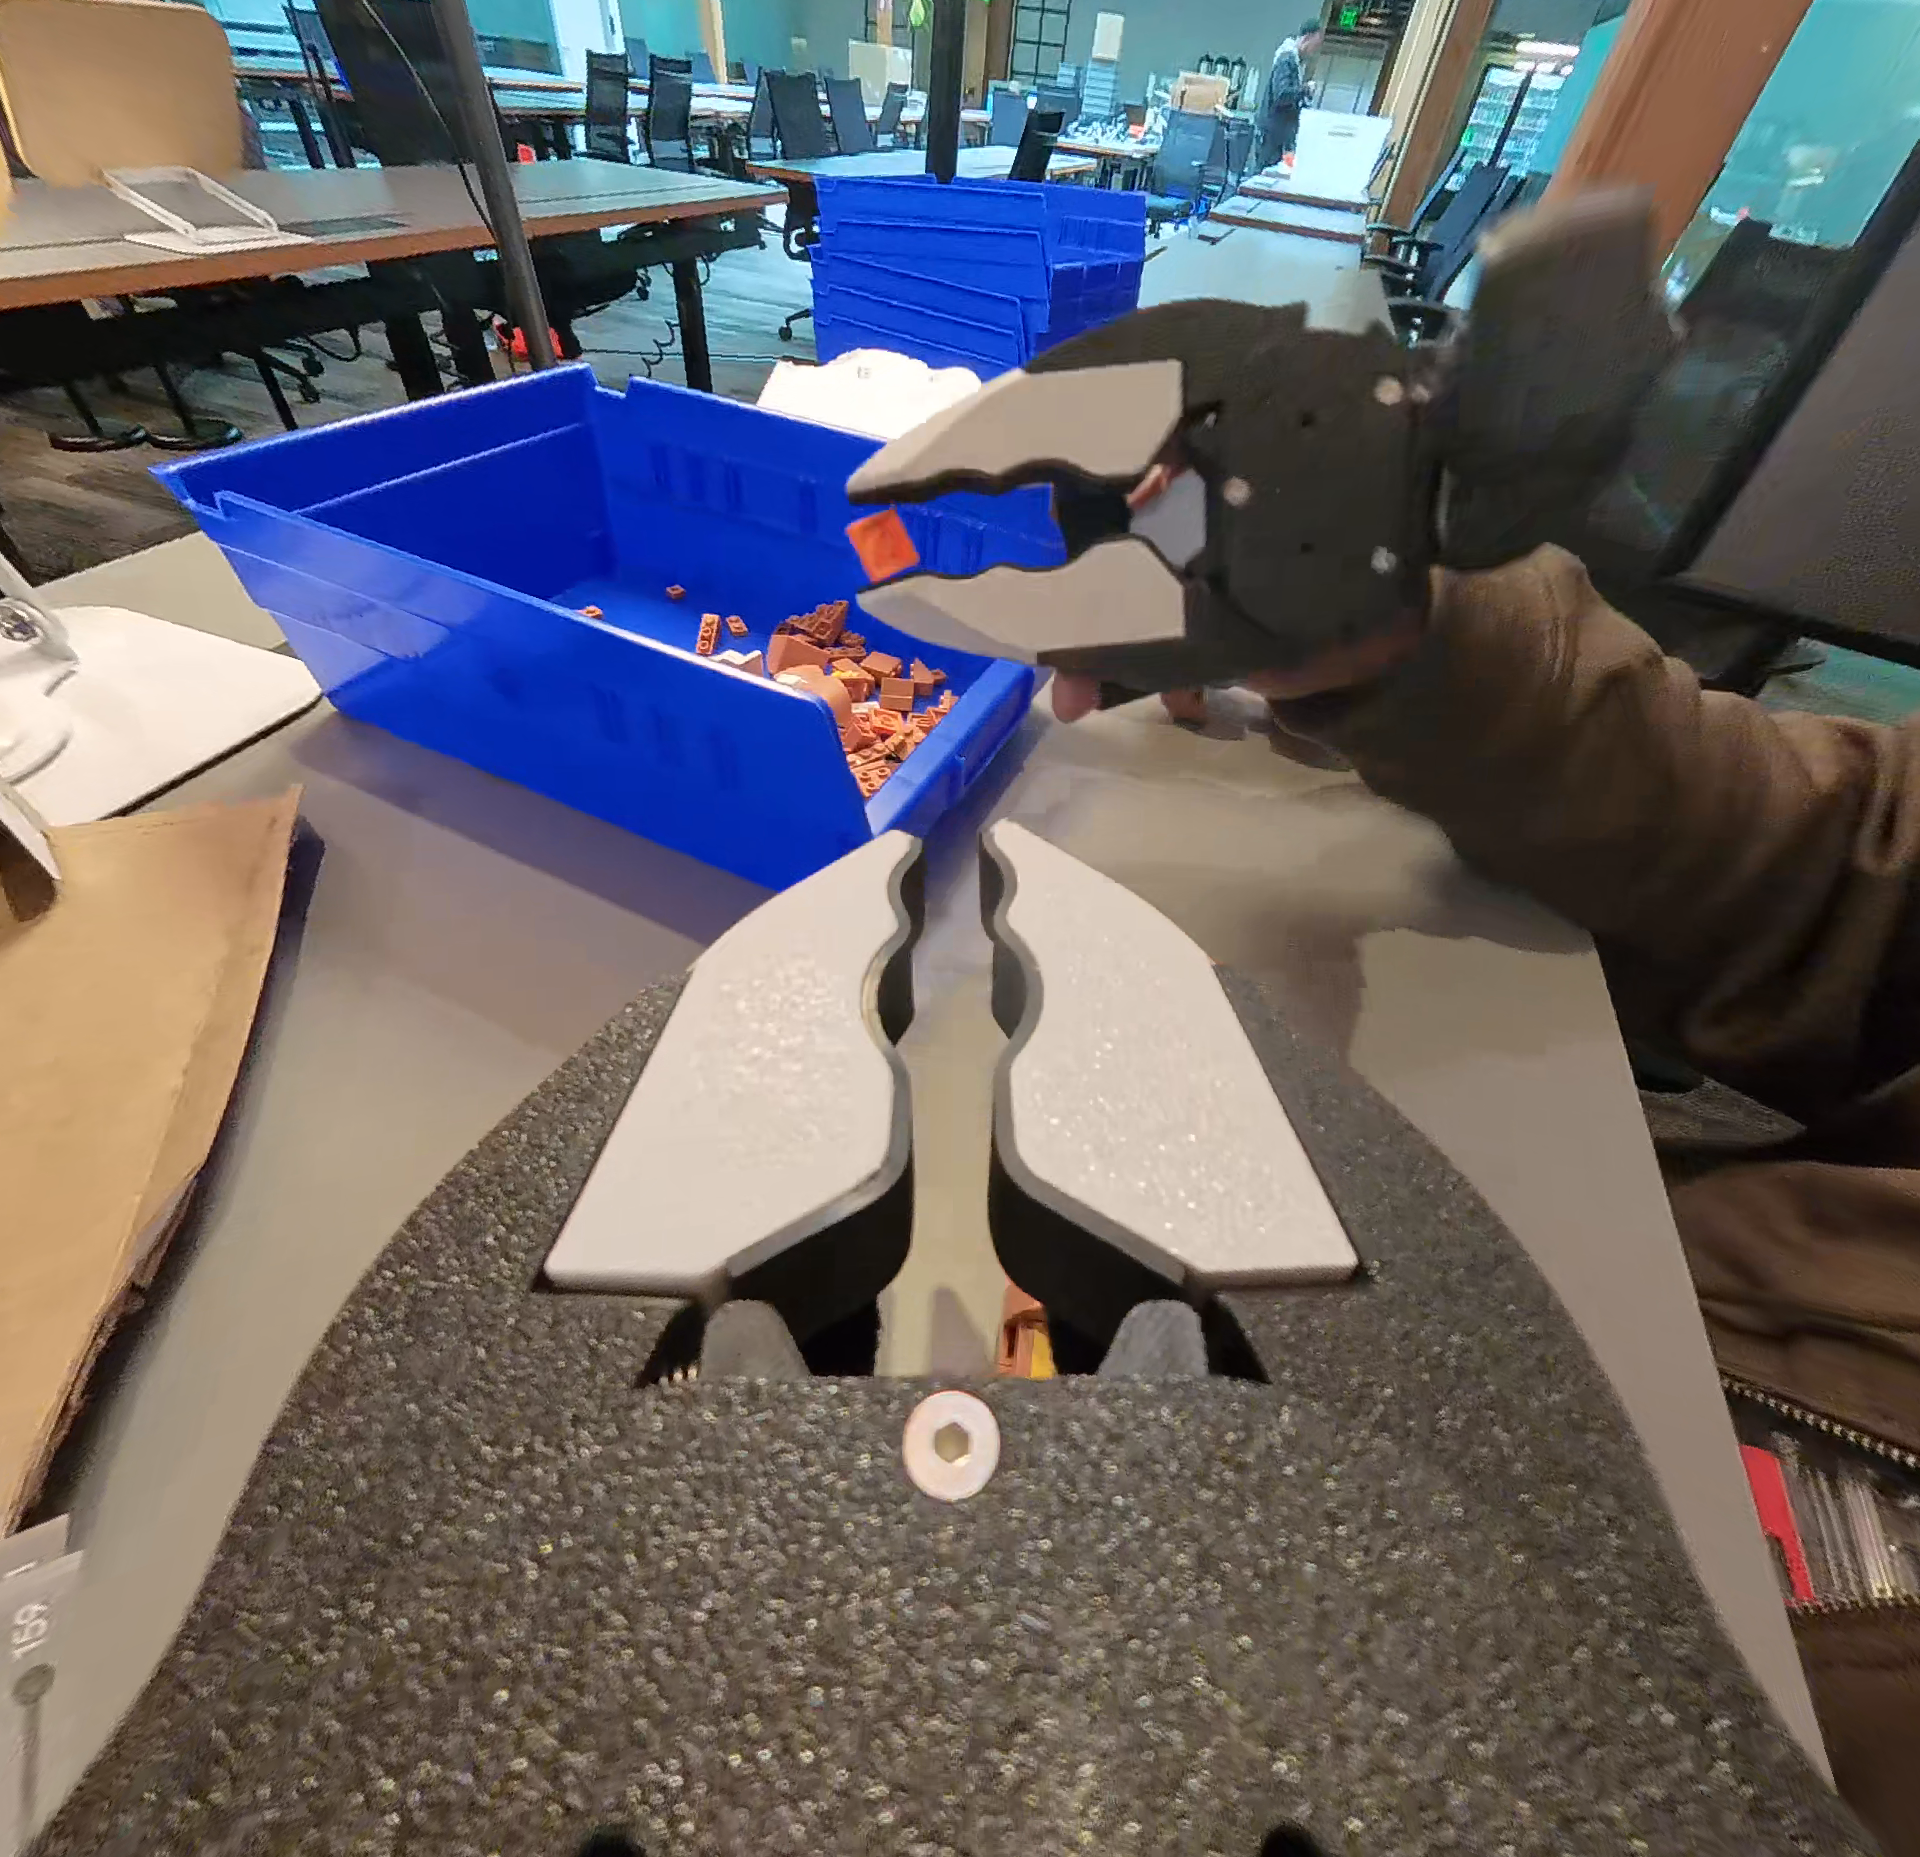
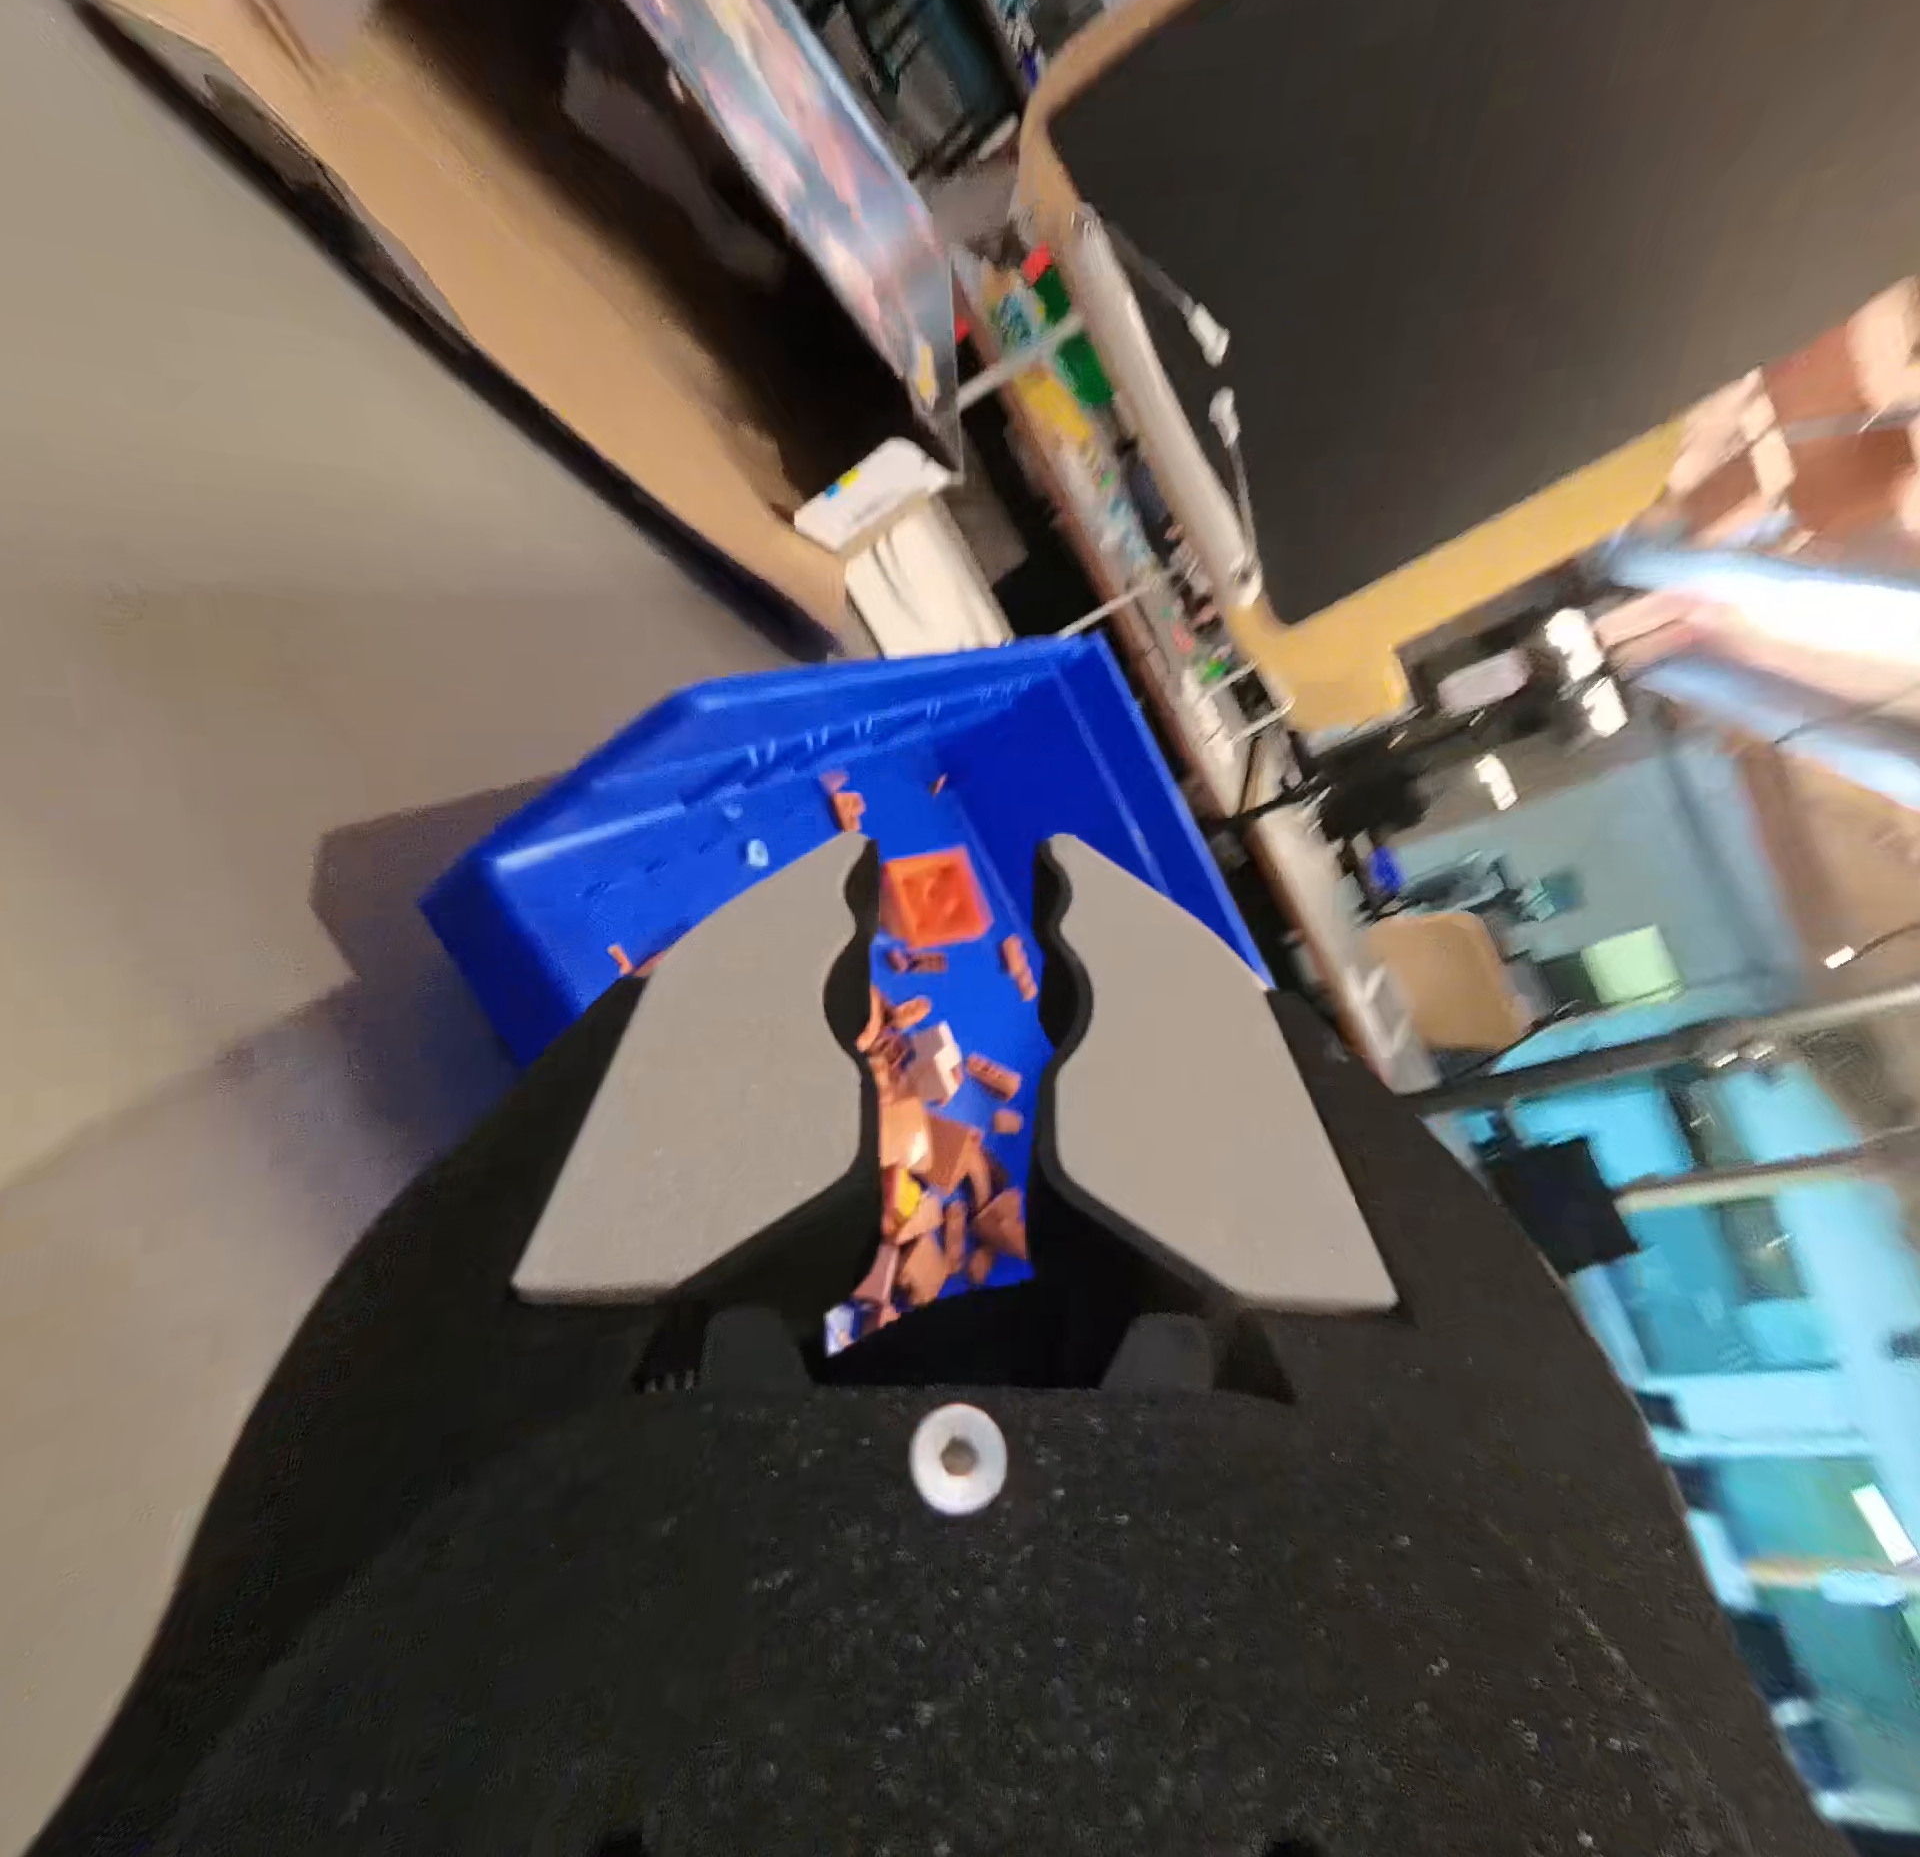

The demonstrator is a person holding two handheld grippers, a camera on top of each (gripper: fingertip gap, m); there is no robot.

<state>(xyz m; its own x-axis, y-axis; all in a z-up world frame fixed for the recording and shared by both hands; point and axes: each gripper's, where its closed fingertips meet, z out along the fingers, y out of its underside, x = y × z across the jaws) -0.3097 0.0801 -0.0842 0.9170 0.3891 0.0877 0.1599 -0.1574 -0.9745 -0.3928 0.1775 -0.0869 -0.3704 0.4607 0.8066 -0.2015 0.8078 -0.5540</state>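
My right gripper hangs over a blue bin, turned on its side. An orange square brick sits between its fingertips against one finger, and blue shows between the brick and the other finger, so this gripper is open. The left wrist view shows the same gripper and brick above the bin. A pile of small brown bricks lies in the bin's near corner. My left gripper is low over the grey table just in front of the bin. Its fingers stand slightly apart with nothing between the tips.
A stack of blue bins stands behind the bin. A brown paper bag and a white stand base lie at the left. A person's dark sleeve reaches in from the right. A cardboard box stands beyond the bin. The left gripper's tips are roughly 12 centimeters from the right gripper's.
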